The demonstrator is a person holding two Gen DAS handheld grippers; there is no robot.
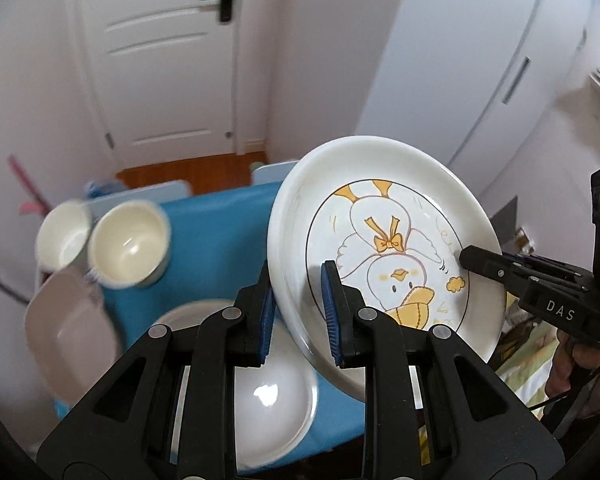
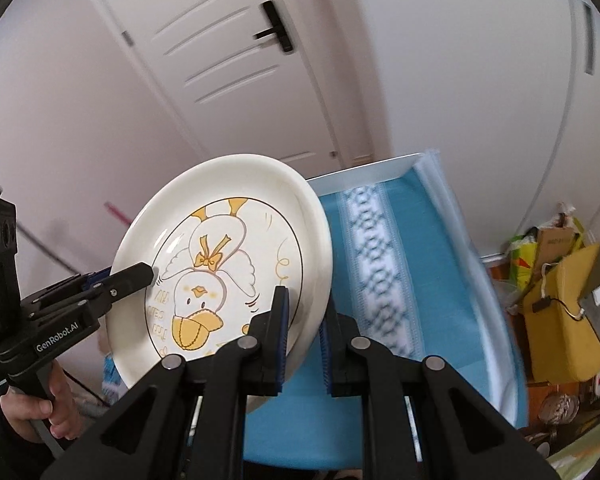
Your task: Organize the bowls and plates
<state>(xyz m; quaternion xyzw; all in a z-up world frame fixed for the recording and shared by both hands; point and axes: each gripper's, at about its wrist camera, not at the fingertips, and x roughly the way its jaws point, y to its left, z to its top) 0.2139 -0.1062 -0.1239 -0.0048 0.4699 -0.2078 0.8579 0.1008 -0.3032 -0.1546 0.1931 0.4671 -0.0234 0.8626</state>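
Note:
A white duck-print plate (image 1: 384, 240) is held tilted in the air above the blue table (image 1: 220, 236). My left gripper (image 1: 300, 312) is shut on its rim, one pad on each face. My right gripper (image 2: 304, 336) is shut on the opposite rim of the plate (image 2: 228, 256). Each gripper shows in the other's view, the right (image 1: 466, 258) and the left (image 2: 148, 274). Two cream bowls (image 1: 130, 244), a beige square dish (image 1: 66, 328) and a plain white plate (image 1: 268, 396) lie on the table below.
A white door (image 1: 168, 60) and white wardrobes (image 1: 500, 60) stand behind. A patterned runner (image 2: 380, 264) crosses the blue tablecloth. Yellow bags and boxes (image 2: 556, 300) sit on the floor at the right.

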